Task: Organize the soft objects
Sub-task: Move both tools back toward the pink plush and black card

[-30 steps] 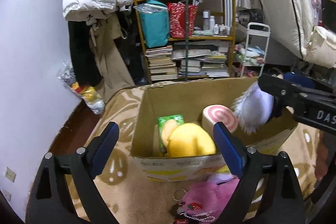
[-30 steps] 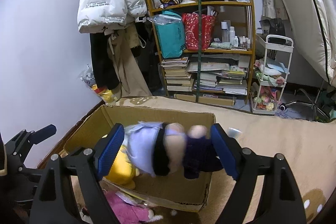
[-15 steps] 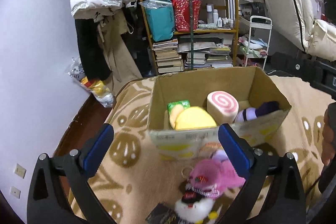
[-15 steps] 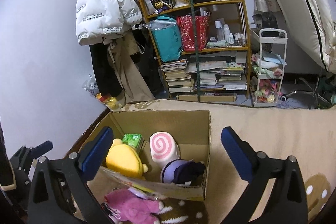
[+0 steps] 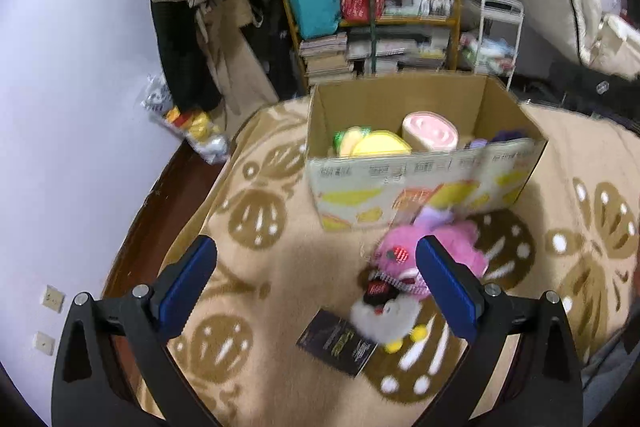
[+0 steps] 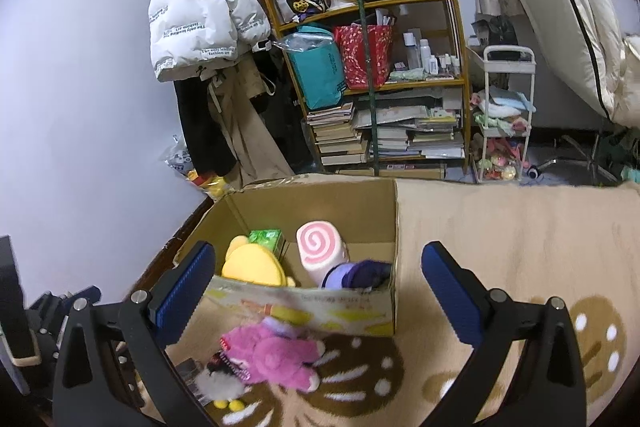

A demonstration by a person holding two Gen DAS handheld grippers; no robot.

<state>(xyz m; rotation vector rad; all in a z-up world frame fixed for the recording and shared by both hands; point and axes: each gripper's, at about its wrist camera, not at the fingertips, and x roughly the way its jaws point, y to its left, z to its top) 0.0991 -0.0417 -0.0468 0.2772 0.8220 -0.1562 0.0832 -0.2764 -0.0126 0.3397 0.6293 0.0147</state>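
A cardboard box (image 6: 352, 203) sits on a blanket (image 6: 500, 235), with plush toys (image 6: 320, 251) inside. Another plush toy (image 6: 272, 351) lies before it; shelves (image 6: 372, 83) stand behind.

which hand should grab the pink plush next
Left, probably. Its open tool hangs over the pink plush on the blanket, right pad beside it. The right tool, also empty, aims at the box.

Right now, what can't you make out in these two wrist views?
- Purple doll: lower part hidden behind the cardboard box front wall, right wrist view.
- Pink plush: motion-blurred, partly behind the left gripper finger.
- Black card: print too small, blurred.
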